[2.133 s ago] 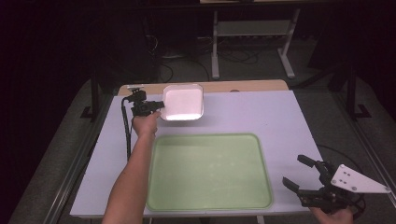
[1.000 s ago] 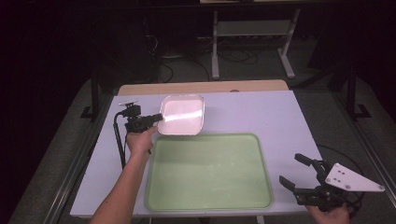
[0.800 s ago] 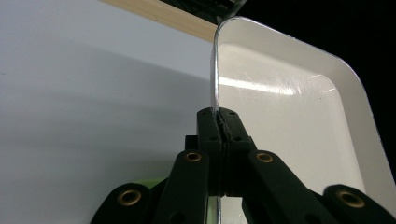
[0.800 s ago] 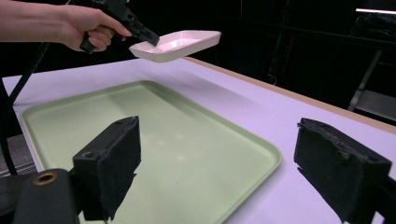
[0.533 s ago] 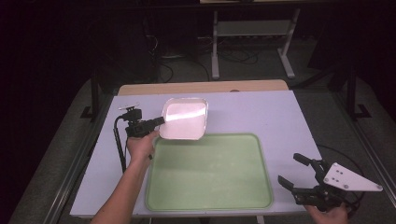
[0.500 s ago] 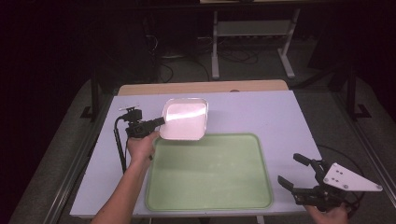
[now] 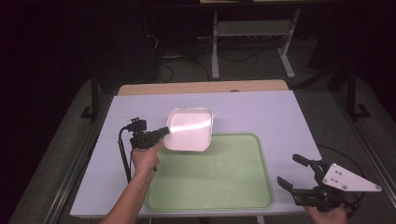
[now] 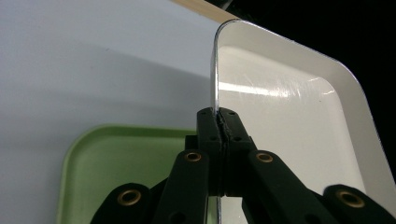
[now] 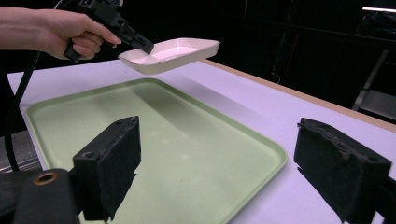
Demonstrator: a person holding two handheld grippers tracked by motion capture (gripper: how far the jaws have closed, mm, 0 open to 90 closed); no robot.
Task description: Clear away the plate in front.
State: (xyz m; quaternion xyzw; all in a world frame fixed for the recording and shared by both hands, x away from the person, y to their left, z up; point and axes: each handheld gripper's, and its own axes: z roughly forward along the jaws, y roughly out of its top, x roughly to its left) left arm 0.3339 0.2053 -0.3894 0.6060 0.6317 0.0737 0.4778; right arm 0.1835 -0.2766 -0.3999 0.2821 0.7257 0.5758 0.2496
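Clamped on the rim of the white tray [image 7: 189,129], the left gripper [image 7: 164,131] is carrying it from the table's [image 7: 261,112] far side over the green tray's [image 7: 215,177] far-left corner, probably to set it there, while the right gripper [image 7: 295,176] is waiting open at the table's near-right corner.

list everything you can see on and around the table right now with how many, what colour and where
white dish: 1, white, held in the air by its rim above the green tray's far left corner
green tray: 1, light green, near middle of the table
table: 1, pale lilac top with a wooden far edge
metal stand: 1, grey, on the floor behind the table
left gripper: 1, black, shut on the dish rim
right gripper: 1, black, open, near right corner
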